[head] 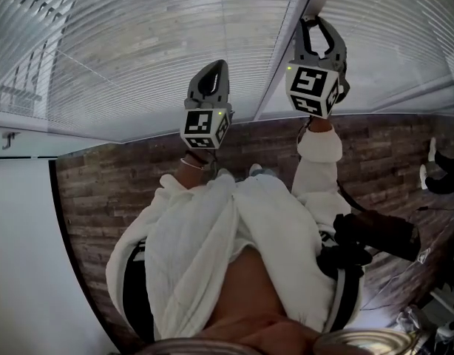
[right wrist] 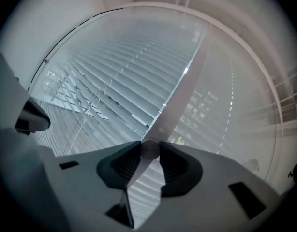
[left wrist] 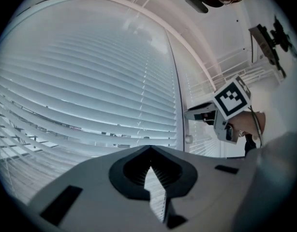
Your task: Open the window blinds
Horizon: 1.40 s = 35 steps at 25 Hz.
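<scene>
Gripping wand (right wrist: 149, 150) with right tool (head: 318, 22); left tool (left wrist: 149, 151) shut, empty. Might slip off the thin wand when twisting, or jam blinds (head: 175, 43) ahead by turning too far.

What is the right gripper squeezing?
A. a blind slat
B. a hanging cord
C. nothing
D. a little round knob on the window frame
D: the right gripper has its jaws closed on a round knob on the frame post.
</scene>
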Each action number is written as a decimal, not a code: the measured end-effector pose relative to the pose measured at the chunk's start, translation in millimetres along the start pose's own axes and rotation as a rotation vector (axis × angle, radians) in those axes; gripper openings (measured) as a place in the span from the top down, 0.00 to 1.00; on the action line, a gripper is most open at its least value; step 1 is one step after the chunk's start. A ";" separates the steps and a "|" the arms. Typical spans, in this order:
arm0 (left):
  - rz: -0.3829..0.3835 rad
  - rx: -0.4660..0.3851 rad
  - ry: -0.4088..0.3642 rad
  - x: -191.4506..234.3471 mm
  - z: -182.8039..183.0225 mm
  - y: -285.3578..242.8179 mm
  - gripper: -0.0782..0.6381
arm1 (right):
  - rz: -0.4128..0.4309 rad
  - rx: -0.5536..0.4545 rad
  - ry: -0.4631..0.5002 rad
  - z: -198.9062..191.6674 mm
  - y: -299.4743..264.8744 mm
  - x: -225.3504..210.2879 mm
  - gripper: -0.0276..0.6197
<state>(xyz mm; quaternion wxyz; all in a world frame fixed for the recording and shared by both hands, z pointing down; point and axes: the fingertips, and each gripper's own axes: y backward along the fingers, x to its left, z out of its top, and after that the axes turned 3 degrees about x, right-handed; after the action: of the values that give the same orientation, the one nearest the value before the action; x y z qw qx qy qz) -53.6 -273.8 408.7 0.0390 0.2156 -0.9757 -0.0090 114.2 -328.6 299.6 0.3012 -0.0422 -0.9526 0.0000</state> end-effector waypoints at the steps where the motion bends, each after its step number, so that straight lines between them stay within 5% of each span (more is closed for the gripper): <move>1: -0.002 0.000 -0.002 -0.6 0.0 -0.4 0.89 | 0.002 -0.018 0.004 0.5 0.4 0.5 0.76; 3: -0.005 -0.002 -0.002 -1.8 1.6 -0.8 0.89 | 0.033 -0.064 -0.156 1.9 1.2 -0.6 0.76; 7: -0.005 -0.007 -0.004 -3.4 4.7 0.8 0.89 | 0.130 -0.065 -0.662 -2.6 3.2 -9.3 0.76; 9: 0.002 -0.007 0.000 -0.4 5.1 1.5 0.89 | 0.149 -0.050 -0.771 -2.3 1.3 -10.9 0.76; 11: 0.009 -0.004 0.005 2.0 3.8 2.6 0.89 | 0.121 -0.040 -0.703 -1.9 0.7 -10.3 0.76; 17: 0.026 0.007 0.003 6.7 2.4 3.0 0.89 | -0.015 0.009 -0.008 3.6 3.0 0.0 0.76; 20: 0.027 0.008 0.000 6.3 3.3 2.0 0.89 | -0.027 -0.012 0.143 3.3 3.1 2.0 0.76; 22: 0.026 0.003 0.000 5.6 5.0 1.7 0.89 | -0.015 -0.044 0.035 4.3 2.6 0.9 0.76; 28: 0.036 -0.006 -0.012 7.8 9.9 9.0 0.89 | 0.110 -0.073 -0.661 -5.2 1.0 -7.4 0.76; 31: 0.056 -0.005 -0.010 15.0 10.8 12.6 0.89 | 0.152 -0.088 -0.896 -4.2 0.1 -12.9 0.76; 33: 0.064 -0.008 -0.009 18.2 12.7 13.6 0.89 | 0.140 -0.083 -0.871 -2.8 0.1 -15.4 0.76; 35: 0.069 -0.008 -0.008 20.4 13.8 14.1 0.89 | 0.092 -0.067 -0.654 -0.9 0.6 -14.7 0.76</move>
<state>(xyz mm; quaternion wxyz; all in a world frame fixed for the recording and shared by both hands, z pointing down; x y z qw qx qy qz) -79.1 -269.6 396.9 0.0362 0.1815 -0.9826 -0.0123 126.7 -329.3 291.9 -0.0222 -0.0928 -0.9954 -0.0040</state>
